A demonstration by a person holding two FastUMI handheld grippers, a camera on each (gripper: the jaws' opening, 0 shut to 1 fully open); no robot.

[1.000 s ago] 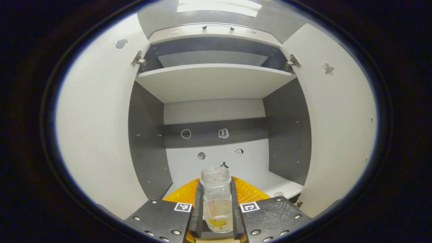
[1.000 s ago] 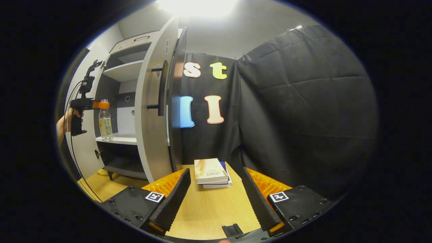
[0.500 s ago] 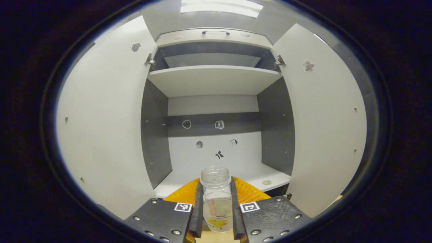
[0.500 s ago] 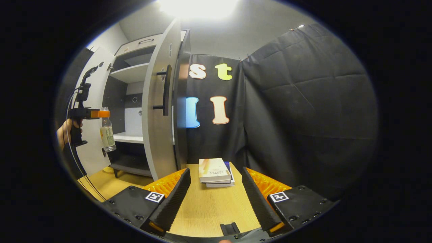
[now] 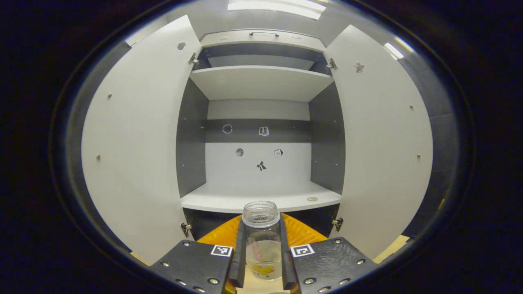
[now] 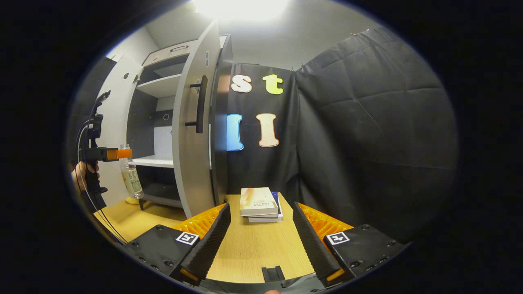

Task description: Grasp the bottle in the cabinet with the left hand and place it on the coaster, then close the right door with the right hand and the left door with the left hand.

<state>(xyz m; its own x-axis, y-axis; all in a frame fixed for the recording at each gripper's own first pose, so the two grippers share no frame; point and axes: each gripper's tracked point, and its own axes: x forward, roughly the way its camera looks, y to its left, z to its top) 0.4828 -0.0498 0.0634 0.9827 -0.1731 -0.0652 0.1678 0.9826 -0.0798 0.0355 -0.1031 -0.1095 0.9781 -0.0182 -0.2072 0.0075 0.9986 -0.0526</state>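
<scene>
Bottle (image 5: 262, 241) sits pinched at the neck between the two fingers of the left gripper (image 5: 262, 261), out of the cabinet (image 5: 261, 81) and hanging in front of its lower shelf (image 5: 229, 200). From the right gripper view it hangs low over the near-left corner of the wooden table (image 6: 253, 249), right above a yellow coaster (image 6: 131, 200). I'd say the carry is nearly done; next comes a straight lowering onto that coaster. The bottle looks uncapped, with a little pale liquid inside. Both shelves look bare apart from a small disc (image 5: 312, 199). Right gripper (image 6: 261, 241) hangs wide apart over the table, gripping nothing, books (image 6: 259, 202) ahead of it at the far edge, the right door (image 6: 192, 134) ajar.
</scene>
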